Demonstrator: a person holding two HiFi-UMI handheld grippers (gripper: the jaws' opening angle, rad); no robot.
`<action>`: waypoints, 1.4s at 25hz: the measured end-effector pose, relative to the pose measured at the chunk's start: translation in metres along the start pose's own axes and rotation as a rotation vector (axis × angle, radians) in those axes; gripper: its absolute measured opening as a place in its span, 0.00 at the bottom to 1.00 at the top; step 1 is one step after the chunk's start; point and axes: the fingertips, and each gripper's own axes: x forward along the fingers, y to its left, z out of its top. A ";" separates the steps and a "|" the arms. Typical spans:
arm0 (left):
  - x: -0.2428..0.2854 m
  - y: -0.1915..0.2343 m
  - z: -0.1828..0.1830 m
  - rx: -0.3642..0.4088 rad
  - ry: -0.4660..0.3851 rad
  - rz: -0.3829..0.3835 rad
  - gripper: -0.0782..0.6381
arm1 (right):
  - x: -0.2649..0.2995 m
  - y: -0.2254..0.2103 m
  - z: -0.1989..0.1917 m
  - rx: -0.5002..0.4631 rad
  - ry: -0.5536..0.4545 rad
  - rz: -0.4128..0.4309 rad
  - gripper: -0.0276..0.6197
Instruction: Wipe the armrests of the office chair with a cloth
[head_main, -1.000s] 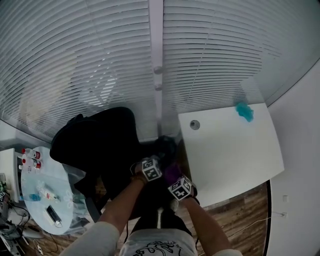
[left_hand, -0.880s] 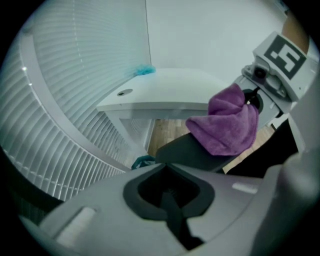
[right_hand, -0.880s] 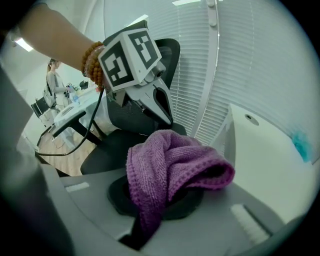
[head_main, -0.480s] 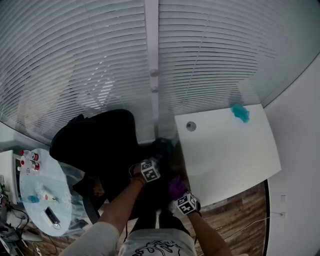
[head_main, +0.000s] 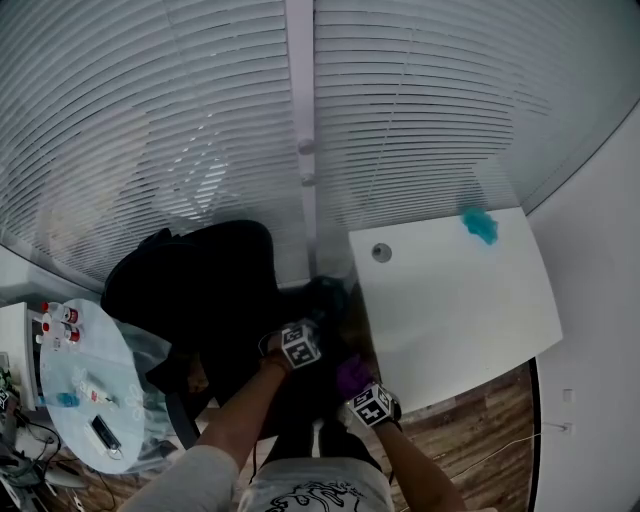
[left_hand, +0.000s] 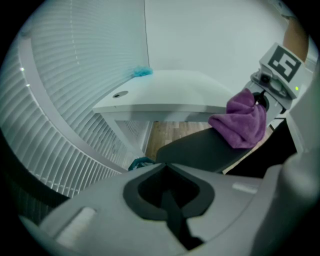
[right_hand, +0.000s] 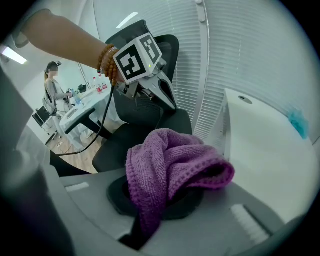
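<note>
The black office chair stands left of the white desk. My right gripper is shut on a bunched purple cloth. In the left gripper view that cloth rests on the near end of the chair's dark armrest, with the right gripper behind it. In the head view the cloth shows between the two marker cubes. My left gripper hangs just left of the armrest, jaws together with nothing in them. The right gripper view shows the left gripper in front of the mesh backrest.
A white desk with a cable hole stands to the right, a teal object at its far corner. Window blinds run behind. A round glass table with bottles is at the left. A person stands far off.
Over the last second my right gripper slid the purple cloth back toward me along the armrest. The left gripper has barely moved.
</note>
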 end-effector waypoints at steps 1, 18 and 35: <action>0.000 0.000 0.000 0.004 0.001 0.000 0.10 | 0.002 -0.001 0.003 -0.003 0.003 0.001 0.09; 0.005 -0.005 0.000 -0.002 -0.013 -0.043 0.10 | 0.060 -0.027 0.098 -0.097 0.030 0.056 0.09; 0.006 -0.010 0.001 0.003 -0.015 -0.053 0.10 | 0.056 -0.025 0.090 -0.072 0.030 0.107 0.09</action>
